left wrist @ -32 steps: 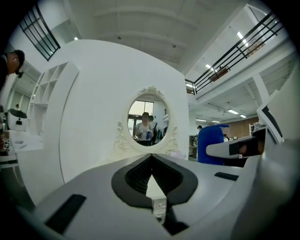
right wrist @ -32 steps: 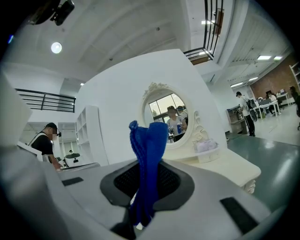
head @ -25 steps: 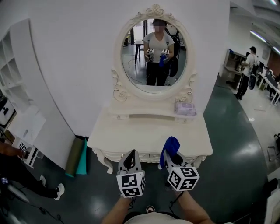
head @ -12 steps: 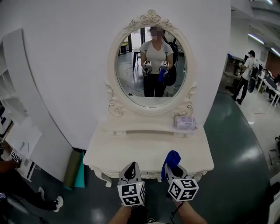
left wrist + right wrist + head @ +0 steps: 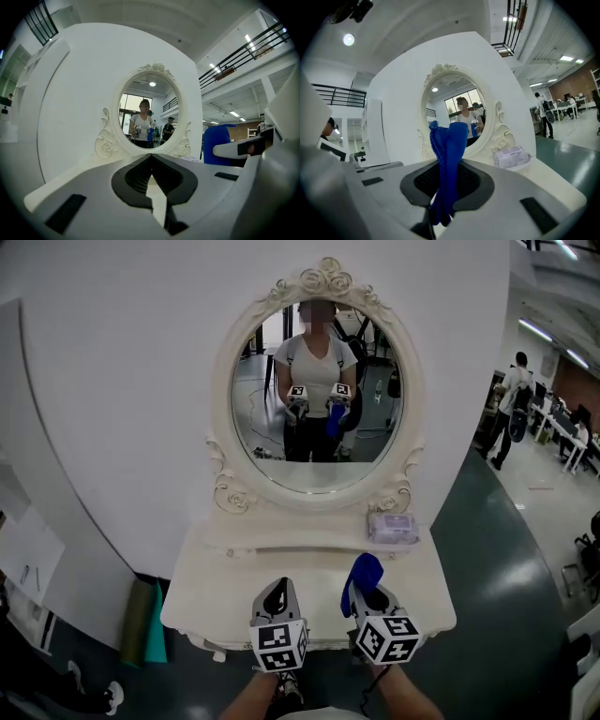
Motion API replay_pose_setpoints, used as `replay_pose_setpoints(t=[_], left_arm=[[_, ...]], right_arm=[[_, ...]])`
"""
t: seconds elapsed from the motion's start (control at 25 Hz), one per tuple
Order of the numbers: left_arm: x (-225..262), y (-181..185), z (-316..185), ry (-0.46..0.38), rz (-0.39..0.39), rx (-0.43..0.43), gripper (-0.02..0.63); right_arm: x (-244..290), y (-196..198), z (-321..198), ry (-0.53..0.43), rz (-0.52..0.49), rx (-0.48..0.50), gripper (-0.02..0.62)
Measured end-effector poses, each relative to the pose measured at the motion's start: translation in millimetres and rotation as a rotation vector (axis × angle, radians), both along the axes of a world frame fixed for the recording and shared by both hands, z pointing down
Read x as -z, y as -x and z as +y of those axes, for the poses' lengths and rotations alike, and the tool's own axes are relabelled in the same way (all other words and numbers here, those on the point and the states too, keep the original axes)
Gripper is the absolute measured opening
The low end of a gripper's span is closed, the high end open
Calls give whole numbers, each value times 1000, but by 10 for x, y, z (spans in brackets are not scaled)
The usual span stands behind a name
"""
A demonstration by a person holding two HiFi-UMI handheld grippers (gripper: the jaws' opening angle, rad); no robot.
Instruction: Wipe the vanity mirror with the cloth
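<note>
Below the vanity mirror (image 5: 317,502), the left gripper (image 5: 278,585) and right gripper (image 5: 375,592) share one build: a smooth pale-grey moulded shell ending in a white cube printed with black square markers on each face (left cube (image 5: 279,645), right cube (image 5: 386,638)). The fingers (image 5: 133,180) are black and finely ribbed, set in a black leaf-shaped recess, with flat black rectangular insets in the shell on either side. A thin dark cable hangs under the right cube. In the vanity mirror's glass the person wears a white short-sleeved top (image 5: 314,364), dark shoulder straps and dark trousers.
</note>
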State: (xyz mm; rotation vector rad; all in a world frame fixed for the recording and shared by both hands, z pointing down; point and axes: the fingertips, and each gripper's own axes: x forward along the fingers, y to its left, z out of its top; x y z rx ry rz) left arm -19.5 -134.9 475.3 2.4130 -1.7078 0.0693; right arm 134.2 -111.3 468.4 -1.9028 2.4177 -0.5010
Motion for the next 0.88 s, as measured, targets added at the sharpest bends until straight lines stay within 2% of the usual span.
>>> replay_pose_setpoints(t=[0.28, 0.52, 0.76, 0.88], left_arm=[[157, 155, -736, -25, -6, -15, 5], [326, 100, -1224, -65, -23, -77, 5], [123, 60, -1518, -2, -22, -91, 5], [-7, 19, -1603, 26, -31, -76, 5]], right_arm=[[90, 98, -638, -14, 4, -27, 66], [262, 90, -1077, -46, 22, -68, 66], [215, 75, -1296, -25, 108, -64, 66], [132, -15, -1381, -12, 114, -65, 66]])
